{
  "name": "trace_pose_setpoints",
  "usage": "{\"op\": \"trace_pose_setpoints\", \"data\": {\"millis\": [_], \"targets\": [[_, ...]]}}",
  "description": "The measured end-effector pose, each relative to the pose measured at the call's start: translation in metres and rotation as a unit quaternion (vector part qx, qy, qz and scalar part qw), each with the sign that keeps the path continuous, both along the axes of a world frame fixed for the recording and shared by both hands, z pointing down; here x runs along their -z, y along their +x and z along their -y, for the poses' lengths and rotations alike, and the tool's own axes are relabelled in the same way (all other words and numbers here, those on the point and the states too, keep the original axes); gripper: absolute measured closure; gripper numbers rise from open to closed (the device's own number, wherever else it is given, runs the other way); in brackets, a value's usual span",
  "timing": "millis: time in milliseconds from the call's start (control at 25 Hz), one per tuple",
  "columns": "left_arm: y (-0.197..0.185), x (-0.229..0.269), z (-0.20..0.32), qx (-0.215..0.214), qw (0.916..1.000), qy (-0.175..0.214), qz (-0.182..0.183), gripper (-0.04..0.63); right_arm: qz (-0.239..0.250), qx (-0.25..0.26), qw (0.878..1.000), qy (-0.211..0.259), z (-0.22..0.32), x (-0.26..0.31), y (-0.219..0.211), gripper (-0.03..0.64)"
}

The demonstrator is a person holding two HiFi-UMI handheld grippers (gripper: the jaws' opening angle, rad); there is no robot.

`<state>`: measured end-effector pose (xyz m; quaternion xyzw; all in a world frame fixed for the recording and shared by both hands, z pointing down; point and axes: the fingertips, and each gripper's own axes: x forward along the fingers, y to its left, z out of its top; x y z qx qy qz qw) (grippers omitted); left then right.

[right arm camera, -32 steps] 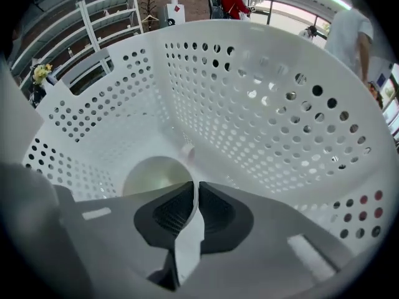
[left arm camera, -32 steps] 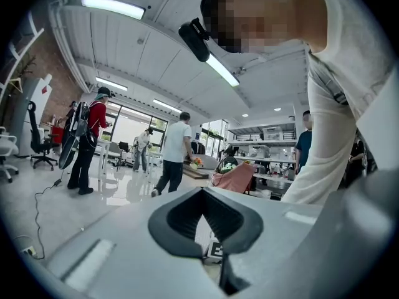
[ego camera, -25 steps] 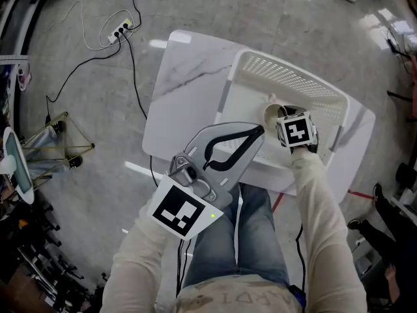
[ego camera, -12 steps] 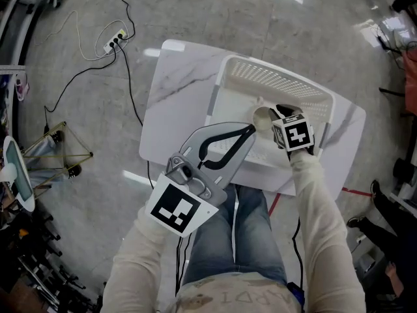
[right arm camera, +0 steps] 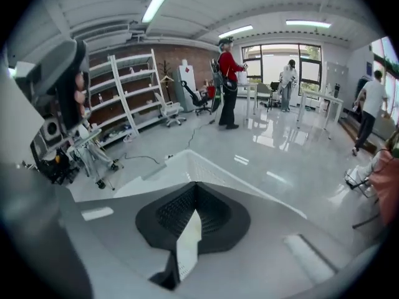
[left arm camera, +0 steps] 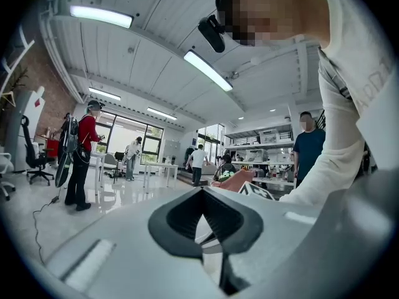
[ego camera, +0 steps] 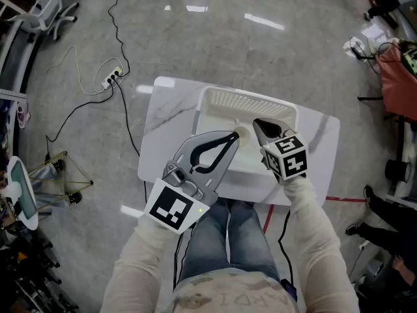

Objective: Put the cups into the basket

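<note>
Seen from above, a white desk (ego camera: pixel 163 113) carries a white perforated basket (ego camera: pixel 245 97). One pale cup (ego camera: pixel 244 133) is inside the basket, close to its near wall, between the tips of the two grippers. The left gripper (ego camera: pixel 232 136) reaches over the basket's near edge, its fingers clenched tip to tip with nothing between them. Its tip is just beside the cup; whether they touch is unclear. The right gripper (ego camera: pixel 257 122) hangs over the basket's interior, fingers likewise pressed together and empty, with the cup just to its left
</note>
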<state>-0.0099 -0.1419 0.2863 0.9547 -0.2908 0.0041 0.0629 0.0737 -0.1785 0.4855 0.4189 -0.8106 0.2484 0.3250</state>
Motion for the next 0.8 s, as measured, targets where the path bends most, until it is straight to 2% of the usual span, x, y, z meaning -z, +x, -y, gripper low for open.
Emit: {"op": "trace_pose_setpoints", "data": {"millis": [120,280,560,800], "targets": [[0.01,0.026,-0.002,-0.005,0.9997,0.023,0.001,0.594,0.047,-0.001,0.997,0.055,-0.006,0.064,-0.006,0.591],[0.025,0.061,-0.011,-0.012,0.9989,0.045,0.002,0.595,0.102,-0.007,0.986,0.134,-0.029,0.154,-0.001,0.591],[0.06,0.101,-0.048,-0.031,0.9974,0.063,0.015,0.594,0.17,-0.03,0.953,0.248,-0.101,0.262,0.033,0.591],[0.08,0.134,-0.083,-0.035,0.9963,0.074,0.027,0.594,0.204,-0.037,0.928,0.308,-0.154,0.323,0.041,0.591]]}}
